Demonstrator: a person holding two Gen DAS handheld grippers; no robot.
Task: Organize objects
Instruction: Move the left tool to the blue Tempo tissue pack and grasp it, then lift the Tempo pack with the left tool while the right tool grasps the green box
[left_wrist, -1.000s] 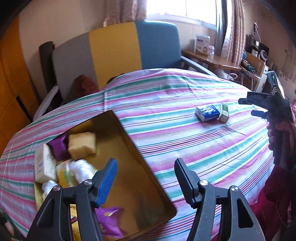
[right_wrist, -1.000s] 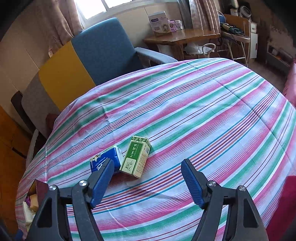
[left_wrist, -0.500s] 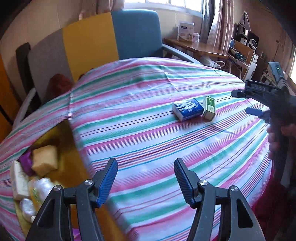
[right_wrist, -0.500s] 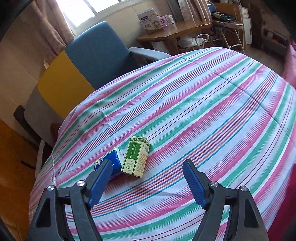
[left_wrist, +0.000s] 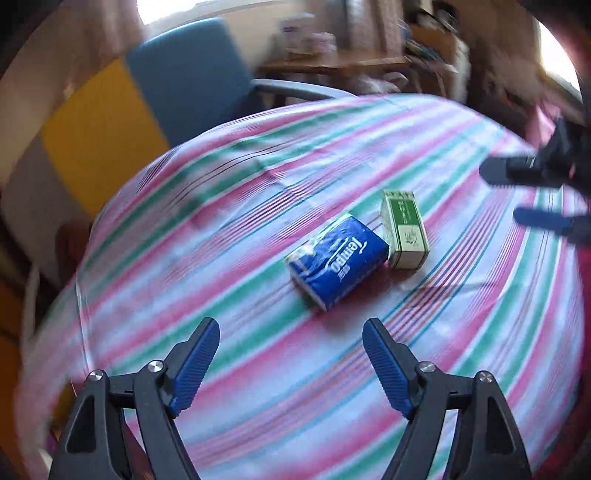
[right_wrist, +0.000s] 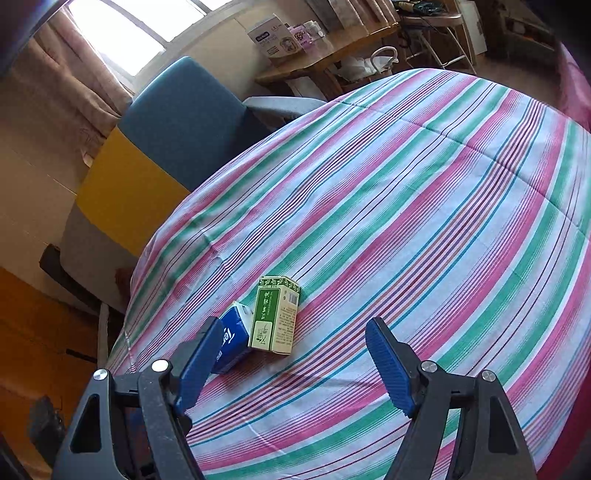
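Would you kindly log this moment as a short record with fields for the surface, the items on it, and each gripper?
surface: striped tablecloth
item 1: blue tissue pack, lying flat
item 2: green box, lying right beside the pack, contact unclear
left gripper: open, empty, pointed toward the pack
right gripper: open, empty, close to the green box
background: blue and yellow chair

"Tempo" is read in white letters across the top of the blue tissue pack (left_wrist: 338, 261), seen upside down from the left wrist view; only "Te" shows in the right wrist view. Chinese characters are printed down the green box (right_wrist: 275, 320), too small to be made out, and a barcode is seen on its side.
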